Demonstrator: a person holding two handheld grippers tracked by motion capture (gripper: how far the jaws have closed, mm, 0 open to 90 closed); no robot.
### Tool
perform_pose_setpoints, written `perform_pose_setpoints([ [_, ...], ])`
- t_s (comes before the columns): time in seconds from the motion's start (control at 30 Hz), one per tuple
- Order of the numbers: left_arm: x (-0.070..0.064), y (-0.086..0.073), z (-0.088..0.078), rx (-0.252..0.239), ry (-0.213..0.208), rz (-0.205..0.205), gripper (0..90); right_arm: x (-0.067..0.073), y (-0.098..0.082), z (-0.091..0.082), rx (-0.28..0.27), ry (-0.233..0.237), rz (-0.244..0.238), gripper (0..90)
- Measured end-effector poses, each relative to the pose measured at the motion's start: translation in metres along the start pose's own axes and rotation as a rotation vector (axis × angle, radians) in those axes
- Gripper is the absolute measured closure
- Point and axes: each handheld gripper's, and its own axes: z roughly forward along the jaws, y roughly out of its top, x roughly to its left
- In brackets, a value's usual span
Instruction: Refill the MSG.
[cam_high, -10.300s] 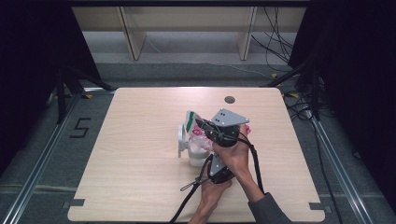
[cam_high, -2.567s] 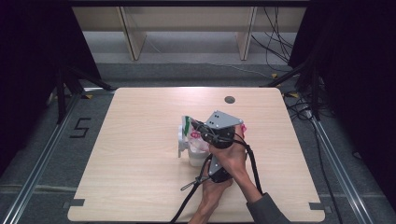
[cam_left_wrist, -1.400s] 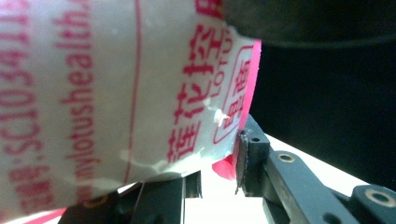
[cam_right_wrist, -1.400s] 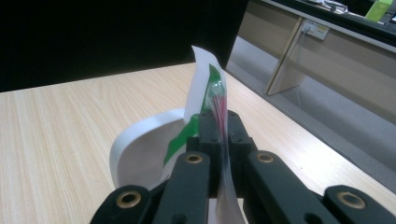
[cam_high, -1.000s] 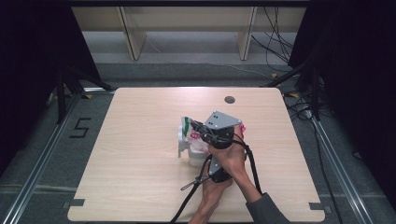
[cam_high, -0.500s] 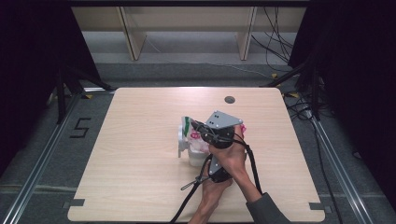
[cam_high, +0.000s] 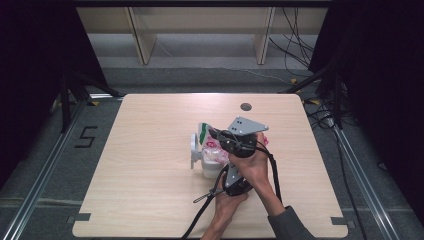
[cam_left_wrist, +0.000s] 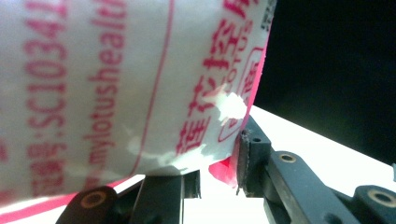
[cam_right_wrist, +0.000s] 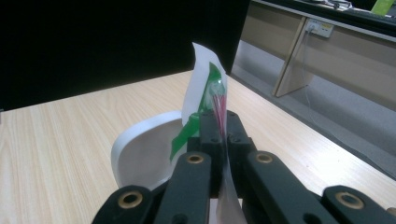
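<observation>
Over a pale wooden table (cam_high: 150, 190), a person's two forearms reach in from the near edge, hands stacked one ahead of the other near the table's middle. The right gripper (cam_right_wrist: 220, 122), held farther from the person with its grey plate uppermost, has its jaws pressed together on the top edge of a white plastic packet with pink print and a green corner (cam_high: 209, 145). The left gripper (cam_left_wrist: 217, 168), lower and nearer the person, clamps the packet's bottom portion, the pink-lettered film bulging between its jaws. The packet stands upright over a white handled cup (cam_high: 200, 159) resting mid-table, just beside the hands.
</observation>
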Motion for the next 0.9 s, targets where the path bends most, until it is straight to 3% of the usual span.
perform_pose_setpoints([
  [0.03, 0.0, 0.0, 0.0, 0.005, 0.0, 0.004, 73.2, 0.001, 0.0, -0.001, 0.001, -0.007, 0.034, 90.0],
  [0.13, 0.001, -0.001, 0.0, 0.024, 0.0, 0.013, 72.9, -0.002, 0.001, -0.003, -0.023, -0.005, -0.001, 90.0],
  [0.23, 0.001, -0.001, 0.0, 0.033, -0.002, 0.011, 72.8, -0.006, 0.001, -0.008, -0.031, -0.009, 0.011, 90.0],
  [0.3, 0.001, -0.002, 0.0, 0.039, -0.006, 0.009, 72.6, -0.007, 0.0, -0.011, -0.021, 0.005, 0.055, 90.0],
  [0.33, 0.001, -0.002, -0.001, 0.043, -0.007, 0.007, 72.2, -0.008, 0.0, -0.012, -0.024, 0.013, 0.045, 90.0],
  [0.37, 0.001, -0.002, -0.001, 0.048, -0.008, 0.003, 71.9, -0.009, 0.0, -0.013, -0.029, 0.019, 0.056, 90.0],
  [0.4, 0.0, -0.002, 0.0, 0.033, -0.014, -0.03, 71.6, -0.01, 0.0, -0.014, -0.045, 0.003, 0.043, 90.0],
  [0.43, -0.001, -0.002, -0.001, 0.028, -0.011, -0.037, 70.6, -0.01, -0.001, -0.017, -0.042, 0.005, 0.065, 90.0],
  [0.47, -0.001, -0.002, -0.001, 0.028, -0.01, -0.036, 70.5, -0.01, 0.0, -0.019, -0.028, 0.009, 0.075, 90.0],
  [0.57, 0.0, -0.002, -0.002, 0.03, -0.017, -0.038, 70.3, -0.015, 0.0, -0.023, -0.067, 0.005, 0.06, 90.0],
  [0.77, 0.001, -0.002, -0.003, 0.061, -0.032, -0.045, 67.2, -0.022, -0.001, -0.033, -0.075, 0.009, 0.084, 90.0],
  [0.83, 0.002, -0.001, -0.004, 0.054, -0.043, -0.048, 67.1, -0.023, -0.002, -0.036, -0.083, 0.0, 0.101, 90.0],
  [0.9, 0.002, -0.001, -0.005, 0.053, -0.036, -0.049, 66.4, -0.024, -0.002, -0.039, -0.084, 0.025, 0.134, 90.0],
])
